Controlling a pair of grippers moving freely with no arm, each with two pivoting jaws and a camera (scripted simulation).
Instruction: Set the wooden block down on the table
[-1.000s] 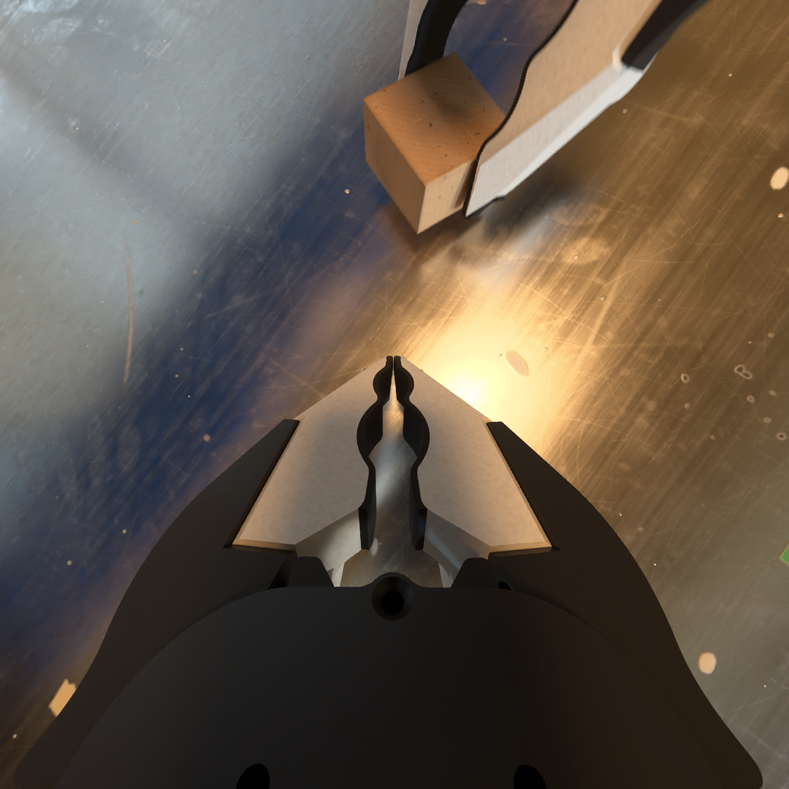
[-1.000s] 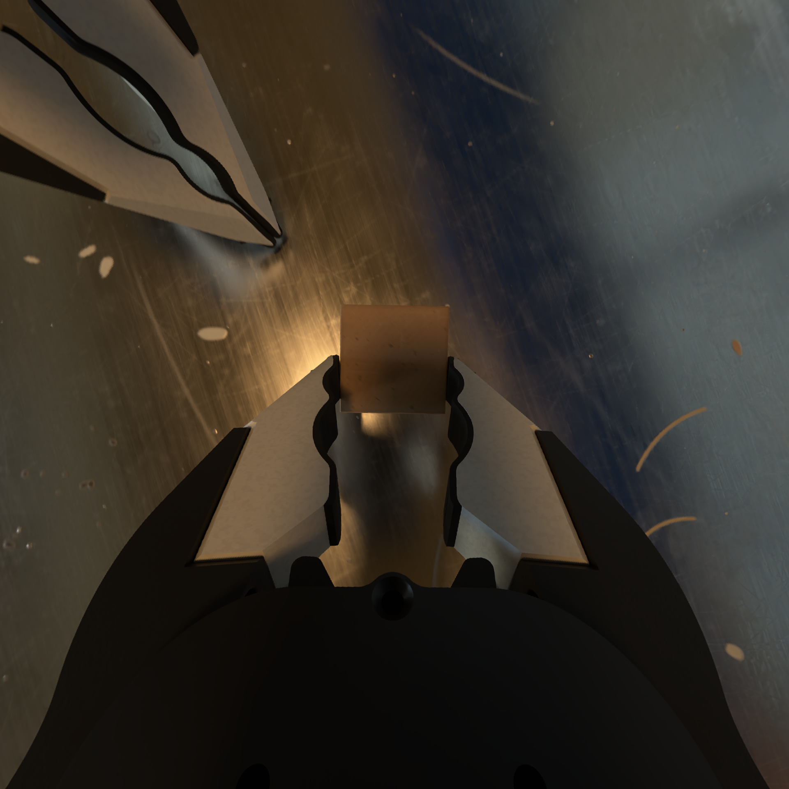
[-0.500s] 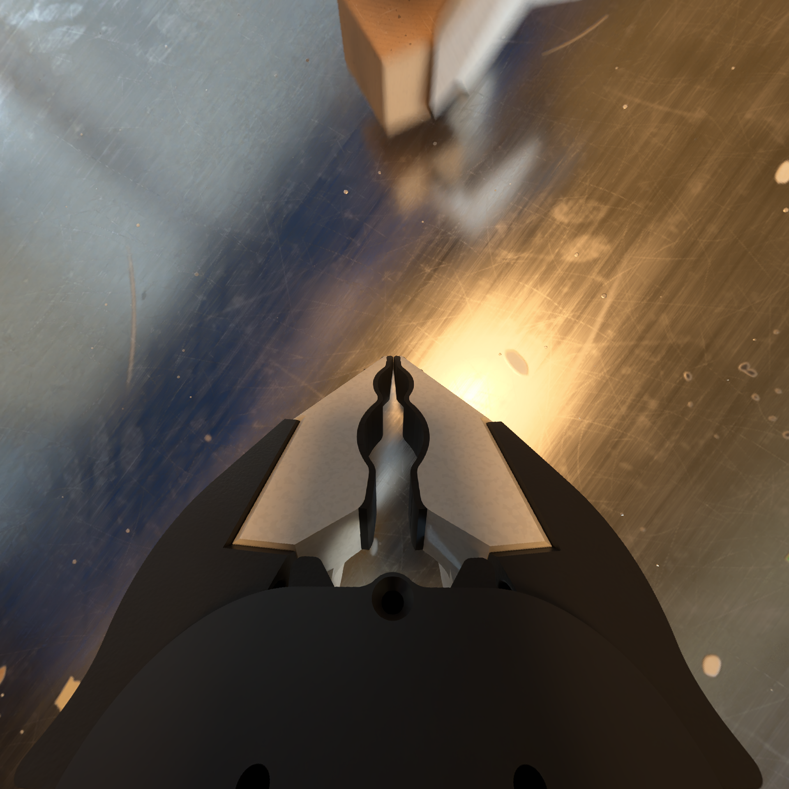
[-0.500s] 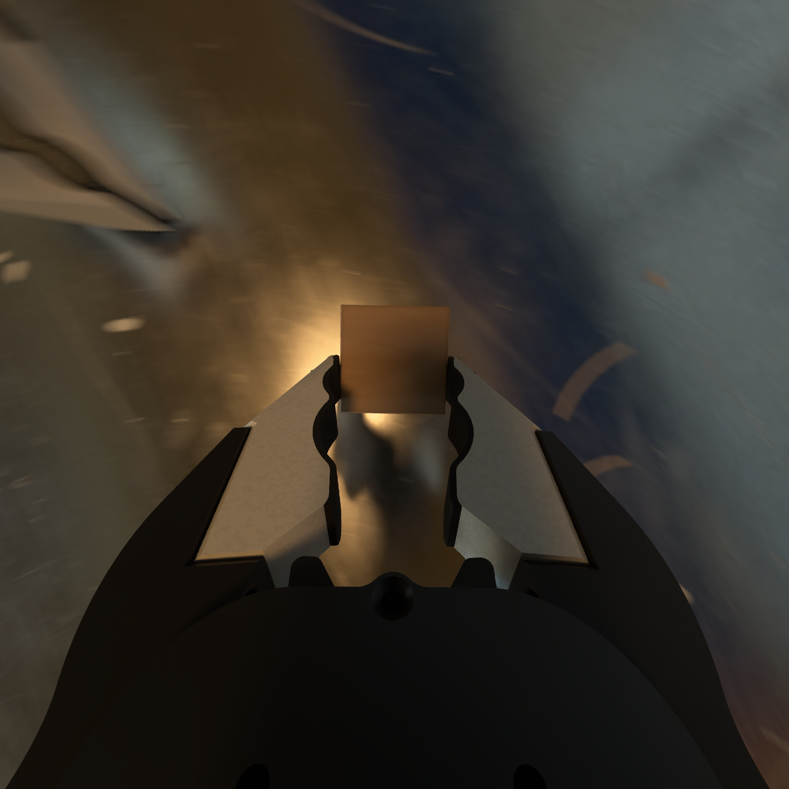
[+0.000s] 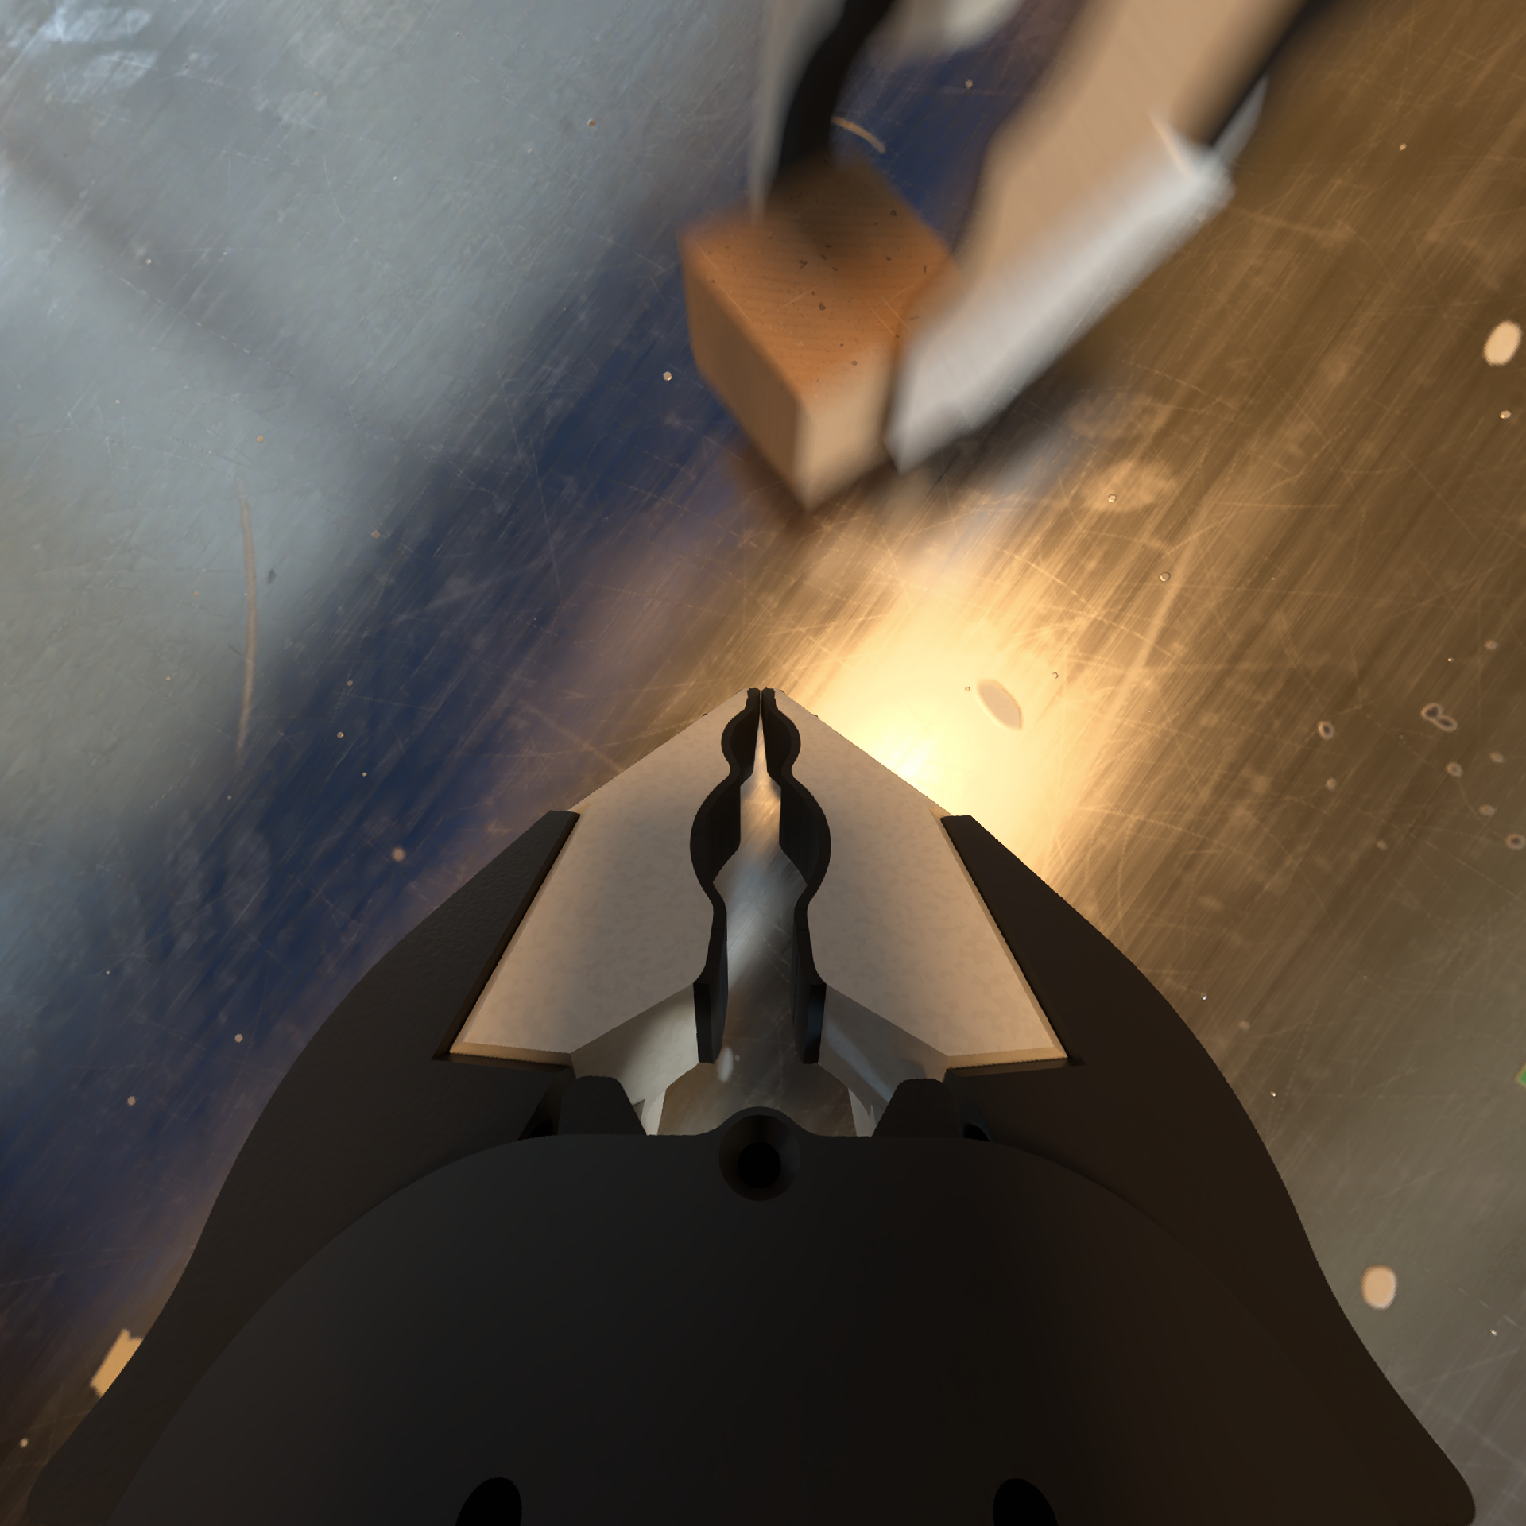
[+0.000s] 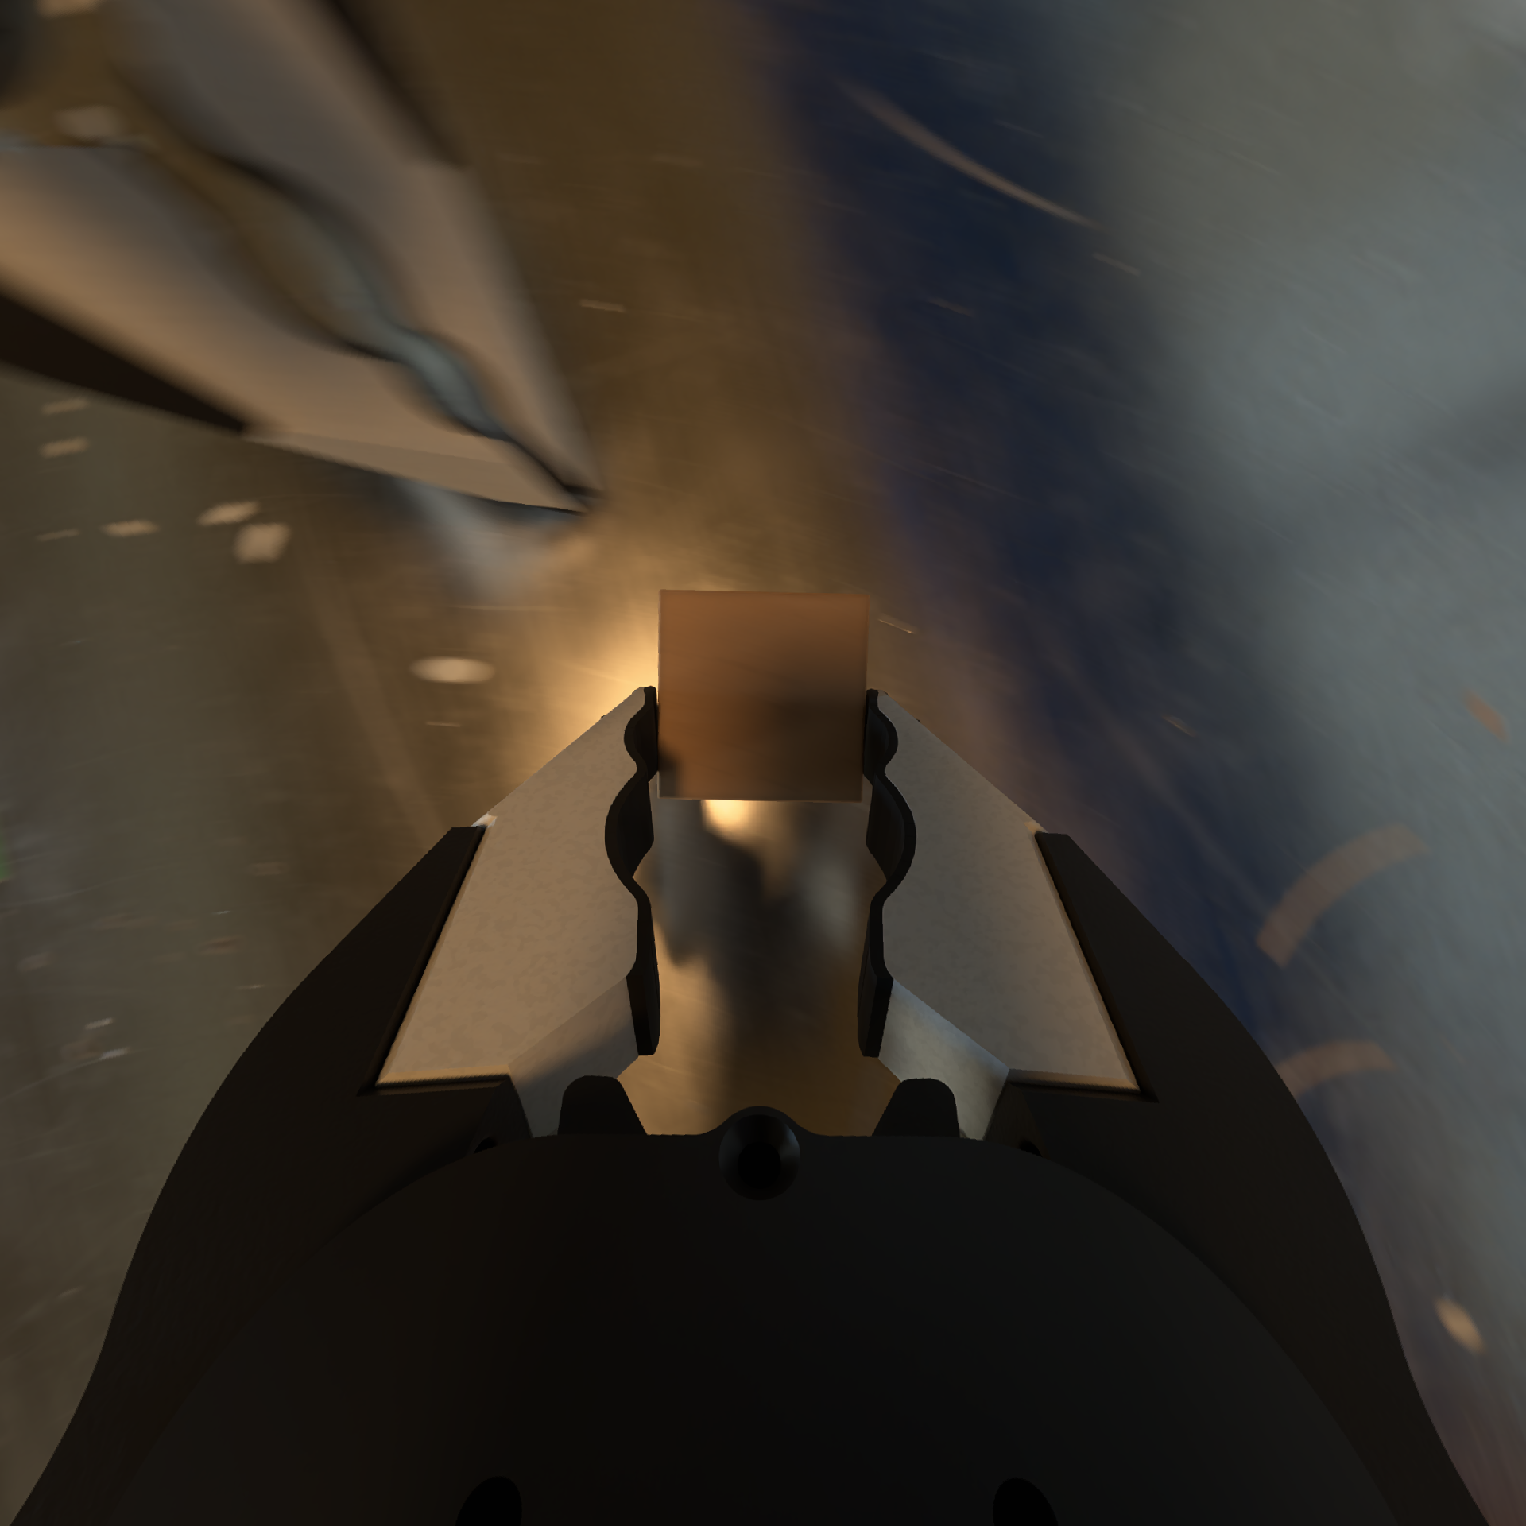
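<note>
Right gripper point(image 6: 761, 702) clamping wooden block point(image 6: 761, 694), scratched metal table point(image 6: 1239, 413) beneath

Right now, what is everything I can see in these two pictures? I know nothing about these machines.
wooden block: one, light brown, clamped between the right gripper's fingertips; the left wrist view shows it blurred, close over the table, contact unclear.
table: one, scratched metal sheen with blue-grey and golden reflections, pale specks scattered on it, under everything.
green bit: one, tiny, at the right edge of the left wrist view; too small to identify.
right gripper: one, black body with pale fingers, closed on the block's two sides.
left gripper: one, same colours, fingertips together and holding nothing, hovering beside the block.
</note>
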